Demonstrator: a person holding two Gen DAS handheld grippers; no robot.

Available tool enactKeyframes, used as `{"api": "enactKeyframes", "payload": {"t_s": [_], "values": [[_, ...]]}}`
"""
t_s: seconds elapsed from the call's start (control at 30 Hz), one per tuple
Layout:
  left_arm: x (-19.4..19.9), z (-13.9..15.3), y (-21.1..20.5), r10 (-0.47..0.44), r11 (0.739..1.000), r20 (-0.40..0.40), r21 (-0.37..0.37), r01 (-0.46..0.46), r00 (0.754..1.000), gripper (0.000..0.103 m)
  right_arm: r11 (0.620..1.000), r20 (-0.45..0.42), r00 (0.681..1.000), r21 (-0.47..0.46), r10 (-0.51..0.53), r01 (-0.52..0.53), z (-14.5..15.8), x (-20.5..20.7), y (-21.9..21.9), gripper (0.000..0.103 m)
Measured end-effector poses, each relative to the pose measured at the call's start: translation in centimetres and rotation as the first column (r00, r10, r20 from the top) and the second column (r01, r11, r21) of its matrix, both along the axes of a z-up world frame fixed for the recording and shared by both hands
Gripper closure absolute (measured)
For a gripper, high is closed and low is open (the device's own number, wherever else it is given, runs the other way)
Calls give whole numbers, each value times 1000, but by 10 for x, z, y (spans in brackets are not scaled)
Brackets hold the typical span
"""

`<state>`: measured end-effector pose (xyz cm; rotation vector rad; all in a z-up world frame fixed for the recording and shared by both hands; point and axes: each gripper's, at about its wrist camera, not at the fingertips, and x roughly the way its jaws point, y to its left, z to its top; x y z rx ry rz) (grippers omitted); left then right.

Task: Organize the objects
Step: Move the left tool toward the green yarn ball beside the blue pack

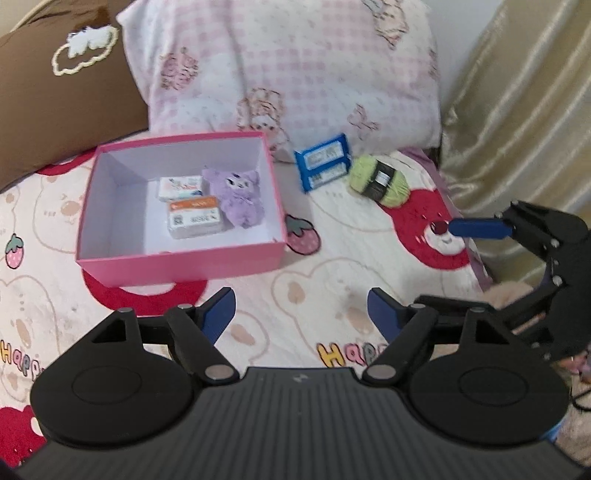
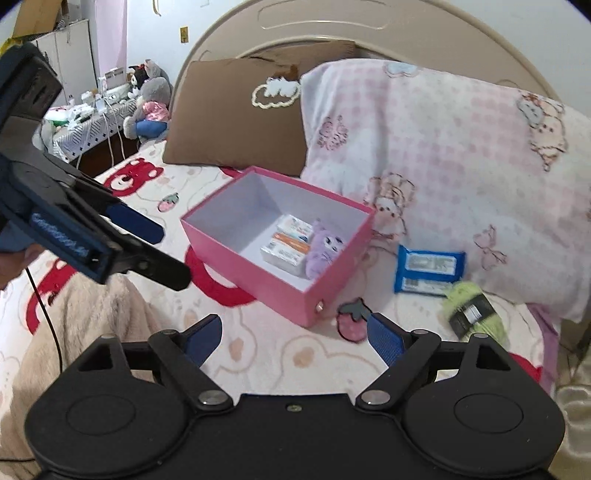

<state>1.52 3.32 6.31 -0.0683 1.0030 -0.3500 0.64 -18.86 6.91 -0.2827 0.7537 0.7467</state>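
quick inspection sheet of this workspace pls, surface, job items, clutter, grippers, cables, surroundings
surface: bed blanket with bear and strawberry print.
job's things: pink box open, holding two packs and a purple plush; blue packet and green yarn lie outside on the blanket, right of the box, by the pink pillow.
clutter: beige fleece at the near edge.
grippers: left gripper open, empty; right gripper open, empty.
cables: a black cable over the fleece.
surroundings: brown pillow, headboard, side table with plush toys, curtain.
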Motion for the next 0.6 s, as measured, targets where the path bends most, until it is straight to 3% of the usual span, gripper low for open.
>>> {"api": "enactKeyframes", "payload": {"t_s": [0.27,0.37,0.47,0.5,0.6], "values": [[-10,-12,-36,-65,997,6,-35,65,998,18,998,40,999,59,13,-15,-7,-7,-39,14],[-7,-18,-48,-71,996,0,-57,71,997,17,999,70,998,32,4,-6,-9,-8,-50,14],[0,-26,-59,-75,994,-15,-80,74,997,9,1000,106,994,8,-26,25,-13,-3,-59,14],[2,-28,-63,-75,994,-15,-86,73,997,4,999,114,992,17,-51,49,-14,1,-63,14],[11,-37,-72,-71,994,-31,-83,68,997,2,994,128,989,89,-73,62,-19,7,-75,14]]}}
